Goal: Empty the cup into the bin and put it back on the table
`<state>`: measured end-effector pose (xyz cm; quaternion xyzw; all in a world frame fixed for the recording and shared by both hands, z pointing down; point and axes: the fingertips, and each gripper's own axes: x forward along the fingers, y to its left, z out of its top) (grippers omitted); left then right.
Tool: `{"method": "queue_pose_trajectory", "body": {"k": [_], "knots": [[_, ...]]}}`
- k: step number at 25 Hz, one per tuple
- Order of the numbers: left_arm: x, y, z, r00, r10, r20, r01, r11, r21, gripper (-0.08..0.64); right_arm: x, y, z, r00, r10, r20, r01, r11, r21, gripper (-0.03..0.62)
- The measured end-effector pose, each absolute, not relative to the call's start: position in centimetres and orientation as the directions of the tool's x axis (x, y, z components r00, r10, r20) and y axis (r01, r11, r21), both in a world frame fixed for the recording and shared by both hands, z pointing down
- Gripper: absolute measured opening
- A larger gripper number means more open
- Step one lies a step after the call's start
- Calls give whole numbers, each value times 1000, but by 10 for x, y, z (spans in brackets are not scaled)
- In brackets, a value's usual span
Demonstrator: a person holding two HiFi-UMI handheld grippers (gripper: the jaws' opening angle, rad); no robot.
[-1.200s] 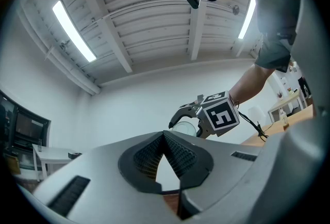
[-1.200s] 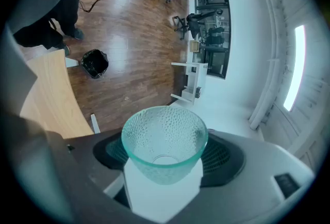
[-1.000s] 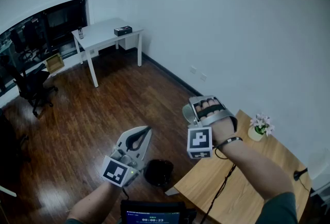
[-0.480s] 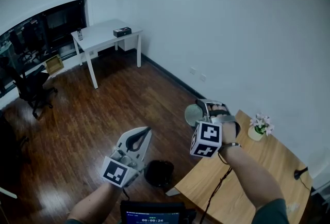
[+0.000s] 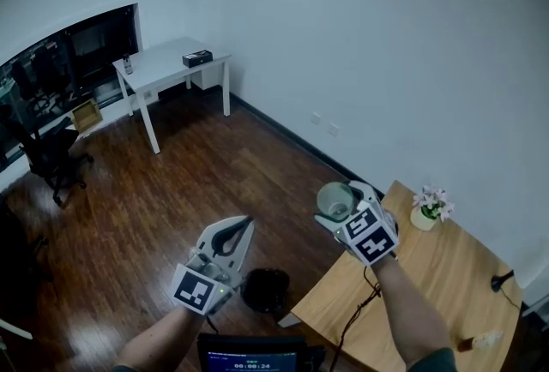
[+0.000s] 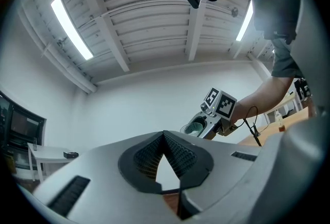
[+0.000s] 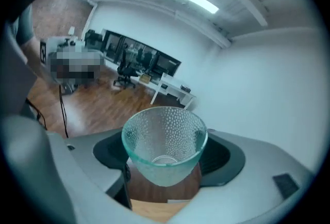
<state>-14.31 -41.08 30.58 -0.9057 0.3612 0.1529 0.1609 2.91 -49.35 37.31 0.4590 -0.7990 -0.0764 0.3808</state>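
A clear dimpled glass cup [image 5: 334,201] stands mouth-up in my right gripper [image 5: 345,206], which is shut on it just off the left end of the wooden table [image 5: 433,280]. In the right gripper view the cup [image 7: 164,144] sits between the dark pads [image 7: 225,157] and looks empty. The black bin [image 5: 264,289] stands on the floor below, left of the table. My left gripper [image 5: 244,226] hovers over the floor beside the bin, its jaws shut on nothing. In the left gripper view its tips [image 6: 164,138] meet, and the cup [image 6: 196,127] shows beyond them.
A small potted flower [image 5: 431,209] stands at the table's far edge. A black cable [image 5: 356,315] runs over the tabletop, and a small bottle [image 5: 480,340] lies near its right end. A white desk [image 5: 167,62] and an office chair [image 5: 53,147] stand across the dark wood floor.
My right gripper has swung right and down toward the table's end, turning so the cup comes into view and ends mouth-up. The left gripper has stayed in place.
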Motion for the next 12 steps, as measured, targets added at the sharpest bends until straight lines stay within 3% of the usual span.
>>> {"method": "queue_pose_trajectory", "body": {"k": [4,12], "knots": [[-138,-410,307,700,-601,-386,-696,-695,-181,-9,31,-479,366,-392,-784,481,-772,565,291,394],[-133,-404,308,708,-592,-386,-685,-709,-167,-9,29,-449,356,-465,-794,392,-819,554,152,394]]}}
